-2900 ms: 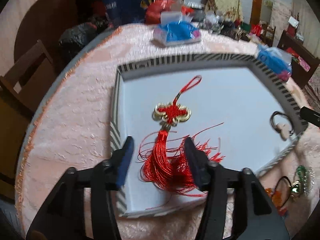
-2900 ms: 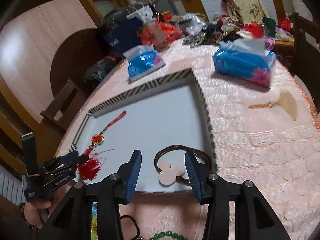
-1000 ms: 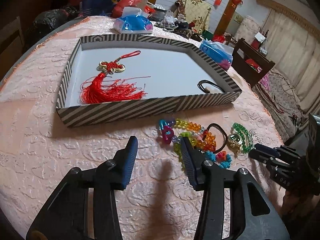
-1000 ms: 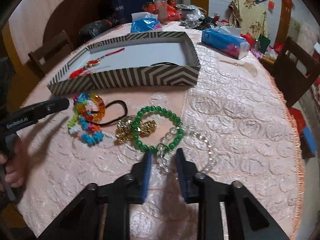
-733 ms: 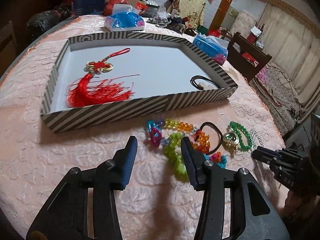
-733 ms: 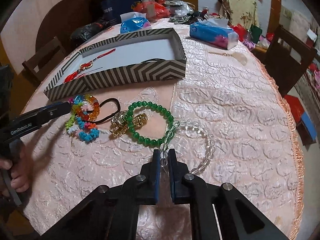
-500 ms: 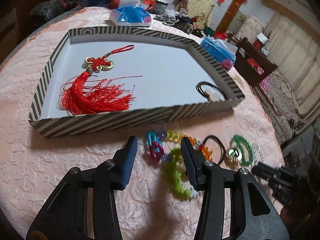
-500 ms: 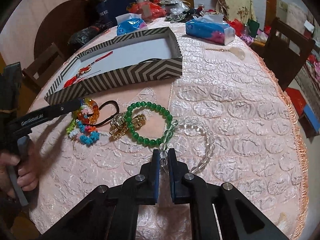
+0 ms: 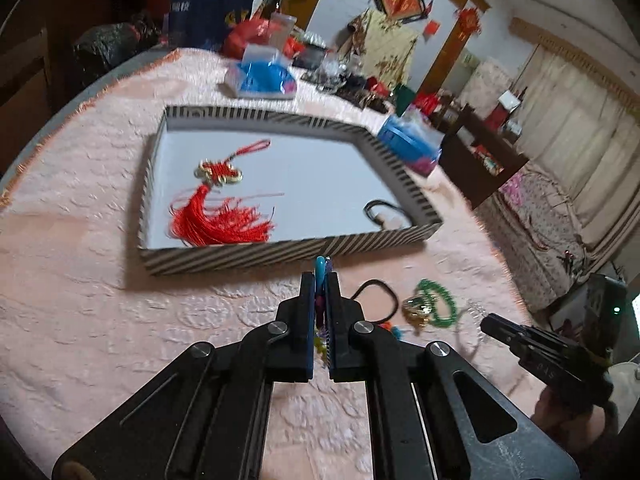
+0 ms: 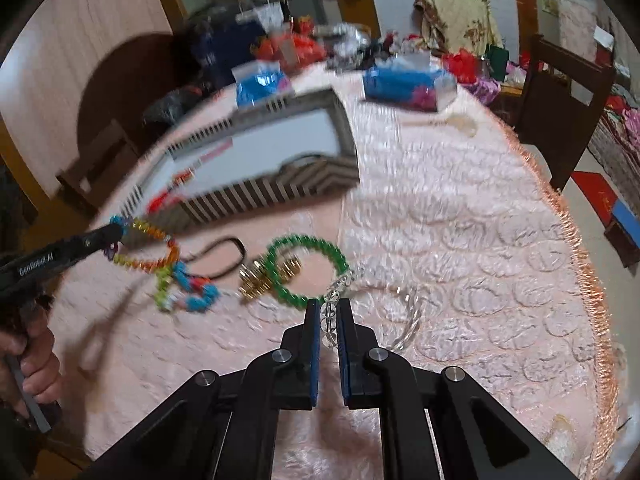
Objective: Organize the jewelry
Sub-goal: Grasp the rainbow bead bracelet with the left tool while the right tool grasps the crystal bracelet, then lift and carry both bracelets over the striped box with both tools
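Observation:
My left gripper [image 9: 320,280] is shut on a multicoloured bead bracelet [image 10: 160,252] and lifts it off the pink tablecloth just in front of the striped tray [image 9: 280,254]. In the right wrist view the left gripper [image 10: 116,232] holds the bracelet's end, beads dangling. My right gripper [image 10: 328,308] is shut on a clear crystal bead bracelet [image 10: 400,320]. A green bead bracelet [image 10: 306,264], a gold piece [image 10: 256,280] and a black hair tie [image 10: 228,256] lie on the cloth. The tray holds a red tassel knot [image 9: 216,216] and a hair tie [image 9: 384,214].
Blue tissue packs [image 9: 260,80] [image 10: 404,84] and clutter sit at the table's far side. A wooden chair [image 10: 560,104] stands at the right. The table's fringed edge [image 10: 580,260] runs along the right. A small fan [image 10: 452,122] lies on the cloth.
My left gripper has shut on the multicoloured bracelet and raised it toward the tray. My right gripper stays shut on the clear bracelet and has lifted it slightly.

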A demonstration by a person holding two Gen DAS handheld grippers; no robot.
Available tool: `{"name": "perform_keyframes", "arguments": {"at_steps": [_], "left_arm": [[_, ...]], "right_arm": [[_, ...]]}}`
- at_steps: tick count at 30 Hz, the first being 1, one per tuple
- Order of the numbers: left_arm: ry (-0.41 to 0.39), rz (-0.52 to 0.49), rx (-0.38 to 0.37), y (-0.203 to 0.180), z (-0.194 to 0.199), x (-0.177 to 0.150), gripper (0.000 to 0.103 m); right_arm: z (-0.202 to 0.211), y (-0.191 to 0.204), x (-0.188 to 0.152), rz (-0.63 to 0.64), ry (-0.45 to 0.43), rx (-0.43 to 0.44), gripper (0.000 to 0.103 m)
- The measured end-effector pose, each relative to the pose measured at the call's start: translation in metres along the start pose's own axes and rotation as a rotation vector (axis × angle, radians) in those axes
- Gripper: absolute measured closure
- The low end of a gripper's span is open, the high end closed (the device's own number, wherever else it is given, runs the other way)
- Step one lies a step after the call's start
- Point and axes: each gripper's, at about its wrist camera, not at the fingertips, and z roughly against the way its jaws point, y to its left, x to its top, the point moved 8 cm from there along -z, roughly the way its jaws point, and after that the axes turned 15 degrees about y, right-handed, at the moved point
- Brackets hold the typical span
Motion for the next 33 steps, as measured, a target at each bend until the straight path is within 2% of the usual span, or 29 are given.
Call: {"name": "perform_keyframes", "arguments": {"at_steps": [4, 14, 20, 27, 33], "left_arm": [[-0.009, 0.003, -0.004, 0.0, 0.017, -0.005, 0.1], [-0.012, -0.053, 0.137, 0.003, 0.033, -0.046, 0.1], [-0.008, -0.077, 0.177, 0.006, 0.042, -0.066, 0.1], [-0.008, -0.081, 0.177, 0.001, 0.046, -0.069, 0.1], [-0.002, -0.083, 0.241, 0.0, 0.044, -0.068, 0.1]], "right_arm": [[0.008, 0.004, 0.0, -0.005, -0.025, 0.021, 0.096], [0.03, 0.018, -0.014, -0.004, -0.072, 0.048, 0.096], [0.041, 0.032, -0.024, -0.001, -0.091, 0.094, 0.096], [0.047, 0.037, -0.028, -0.003, -0.097, 0.088, 0.096], [0.052, 0.046, -0.027, 0.021, -0.11, 0.079, 0.096]]}}
